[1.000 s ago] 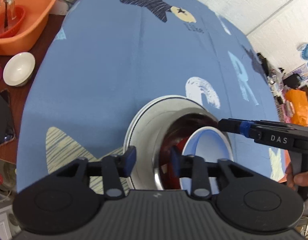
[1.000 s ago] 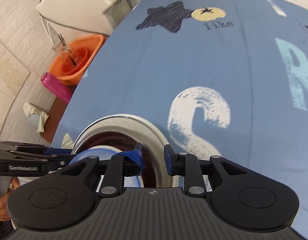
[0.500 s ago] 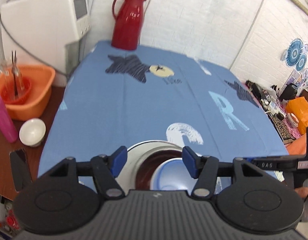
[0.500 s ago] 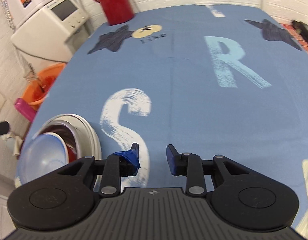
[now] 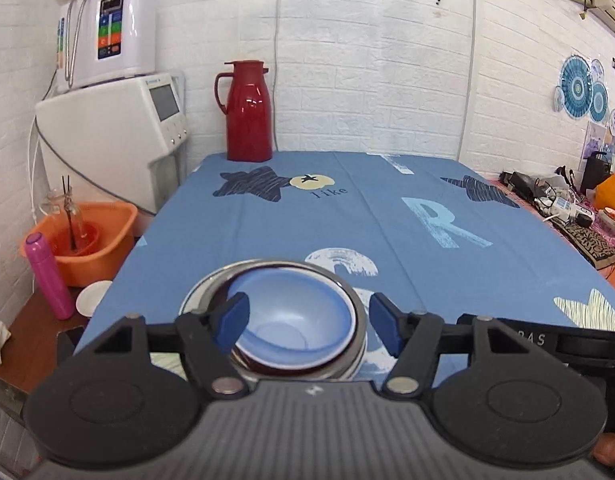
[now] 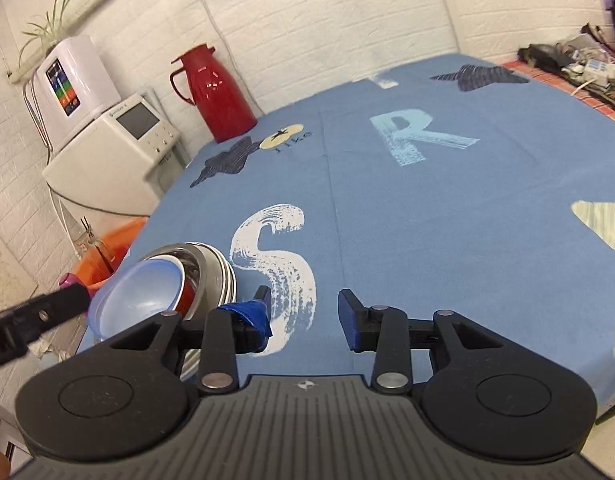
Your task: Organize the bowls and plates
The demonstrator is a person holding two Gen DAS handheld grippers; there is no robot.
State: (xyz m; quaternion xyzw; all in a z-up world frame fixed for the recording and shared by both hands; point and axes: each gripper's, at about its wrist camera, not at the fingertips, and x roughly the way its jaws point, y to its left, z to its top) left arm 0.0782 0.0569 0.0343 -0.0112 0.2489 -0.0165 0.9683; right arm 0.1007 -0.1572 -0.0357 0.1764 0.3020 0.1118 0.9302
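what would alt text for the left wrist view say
A blue bowl sits nested in a stack of a dark red bowl, metal bowl and white plate on a blue printed tablecloth, framed by the open left gripper. A red thermos jug stands at the far edge.

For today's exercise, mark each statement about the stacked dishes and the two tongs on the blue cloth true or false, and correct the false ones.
1. The blue bowl sits nested inside the metal bowl. True.
2. The left tongs are shut on the blue bowl's rim. False: they are open, above the stack, holding nothing.
3. The red jug stands at the far edge of the table, by the wall. True.
4. The right tongs hold a plate. False: they are open and empty, beside the stack.
5. The orange basin sits on the blue tablecloth. False: it is off to the side.
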